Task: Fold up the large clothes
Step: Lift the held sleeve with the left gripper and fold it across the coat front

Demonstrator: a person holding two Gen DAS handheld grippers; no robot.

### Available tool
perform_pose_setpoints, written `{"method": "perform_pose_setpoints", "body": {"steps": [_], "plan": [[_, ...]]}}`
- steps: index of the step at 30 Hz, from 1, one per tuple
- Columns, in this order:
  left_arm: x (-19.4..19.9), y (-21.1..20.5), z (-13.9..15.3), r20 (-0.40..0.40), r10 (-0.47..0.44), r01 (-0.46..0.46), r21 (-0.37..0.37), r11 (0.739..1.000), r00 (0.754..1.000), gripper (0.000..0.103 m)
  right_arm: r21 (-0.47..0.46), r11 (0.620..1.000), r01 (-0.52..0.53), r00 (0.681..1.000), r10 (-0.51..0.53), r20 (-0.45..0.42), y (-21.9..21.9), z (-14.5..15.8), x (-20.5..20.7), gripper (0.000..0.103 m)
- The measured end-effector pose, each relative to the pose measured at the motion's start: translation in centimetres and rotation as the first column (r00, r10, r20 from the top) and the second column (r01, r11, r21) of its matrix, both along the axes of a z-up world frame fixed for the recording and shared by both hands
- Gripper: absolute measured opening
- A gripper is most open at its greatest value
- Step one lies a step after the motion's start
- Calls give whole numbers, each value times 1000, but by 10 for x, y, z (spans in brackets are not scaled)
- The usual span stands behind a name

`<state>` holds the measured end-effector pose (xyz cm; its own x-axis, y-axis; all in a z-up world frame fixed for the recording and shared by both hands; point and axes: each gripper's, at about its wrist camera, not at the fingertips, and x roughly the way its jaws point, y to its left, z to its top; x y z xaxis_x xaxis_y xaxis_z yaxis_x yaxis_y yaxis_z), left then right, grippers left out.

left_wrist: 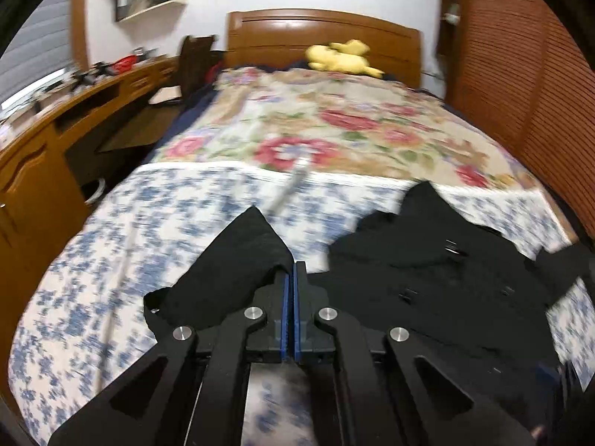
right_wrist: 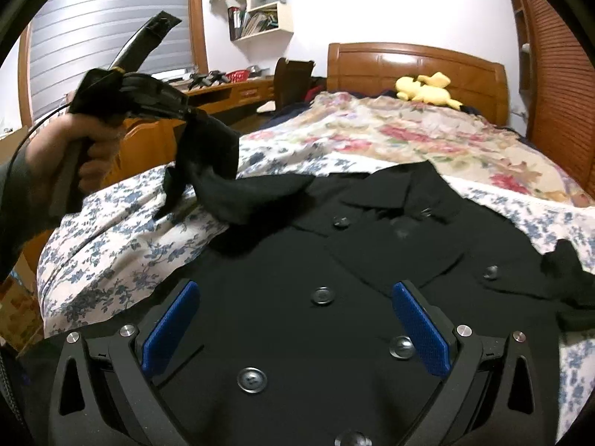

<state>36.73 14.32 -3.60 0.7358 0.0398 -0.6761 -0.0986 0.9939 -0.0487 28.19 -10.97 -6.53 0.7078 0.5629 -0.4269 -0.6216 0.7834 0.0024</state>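
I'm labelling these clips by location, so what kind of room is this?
Most likely a bedroom: a bed with a curved wooden headboard, a floral bedspread carrying a yellow plush toy, and a white wall shelf of books.

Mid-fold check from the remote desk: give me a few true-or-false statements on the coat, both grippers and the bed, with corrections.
1. The left gripper is shut on the black coat's sleeve. True.
2. The right gripper is clamped on a button. False: its fingers stand wide apart above the coat front, holding nothing.
3. The black coat lies with its buttoned side up on the bed. True.
4. The yellow plush toy lies on the coat. False: it lies by the headboard, well apart from the coat.
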Motion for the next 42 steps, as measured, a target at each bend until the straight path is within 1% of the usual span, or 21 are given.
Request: {"method": "perform_pose_setpoints", "body": {"steps": [4, 6, 9, 11, 12, 13, 14, 15, 16, 17, 18, 19, 21, 24, 29, 33, 36, 39, 42], "plan": [[-16, -32, -2, -5, -46, 46, 16, 999, 999, 2, -17, 1000, 22, 999, -22, 23, -15, -4, -5, 103], [-23, -44, -5, -12, -56, 57, 44, 997, 998, 2, -35, 999, 40, 999, -39, 31, -21, -11, -3, 103], [-31, -56, -10, -22, -75, 76, 75, 994, 997, 2, -22, 999, 49, 999, -49, -18, -26, -18, 6, 103], [-35, -60, -14, -40, -86, 89, 77, 993, 995, 6, -25, 998, 54, 998, -55, -29, -26, -21, 10, 103], [-39, -60, -14, -42, -95, 97, 60, 993, 995, 15, -28, 998, 58, 998, -59, -32, -26, -22, 12, 103], [-44, -59, -13, -30, -104, 106, 37, 994, 994, 31, -27, 998, 61, 997, -62, -37, -26, -22, 13, 103], [-47, -58, -10, -15, -105, 106, 28, 994, 994, 40, -24, 998, 60, 997, -61, -42, -25, -23, 13, 103], [-53, -55, -5, 9, -101, 101, 26, 995, 995, 52, -23, 998, 59, 997, -60, -43, -25, -23, 14, 103], [-57, -53, -1, 26, -97, 96, 27, 995, 995, 61, -25, 998, 58, 997, -59, -41, -24, -23, 13, 103], [-59, -52, 2, 35, -94, 93, 27, 995, 995, 66, -27, 998, 58, 997, -59, -39, -22, -22, 13, 103], [-63, -49, 6, 49, -87, 85, 32, 996, 995, 73, -30, 998, 58, 998, -59, -37, -24, -20, 9, 103], [-64, -47, 7, 58, -78, 75, 41, 996, 995, 75, -33, 998, 58, 998, -59, -35, -27, -17, 8, 103], [-64, -38, 9, 71, -55, 49, 73, 996, 996, 75, -38, 998, 55, 998, -56, -34, -26, -16, 8, 103], [-59, -20, 0, 52, -23, 19, 85, 996, 998, 75, -46, 998, 49, 998, -50, -33, -29, -16, 11, 103], [-44, 21, -33, 1, 66, -66, 77, 995, 998, 75, -55, 998, 44, 998, -46, -40, -29, -18, 15, 103], [-34, 53, -63, -35, 146, -143, 83, 986, 989, 75, -70, 997, 39, 998, -42, -46, -26, -19, 17, 103], [-28, 71, -82, -72, 179, -175, 57, 983, 981, 75, -74, 996, 39, 998, -43, -54, -26, -20, 19, 103], [-23, 80, -98, -109, 200, -195, 48, 980, 974, 75, -76, 996, 37, 997, -42, -63, -26, -21, 21, 103], [-17, 87, -120, -165, 207, -209, 9, 978, 964, 75, -77, 996, 35, 997, -40, -67, -27, -21, 22, 103]]}}
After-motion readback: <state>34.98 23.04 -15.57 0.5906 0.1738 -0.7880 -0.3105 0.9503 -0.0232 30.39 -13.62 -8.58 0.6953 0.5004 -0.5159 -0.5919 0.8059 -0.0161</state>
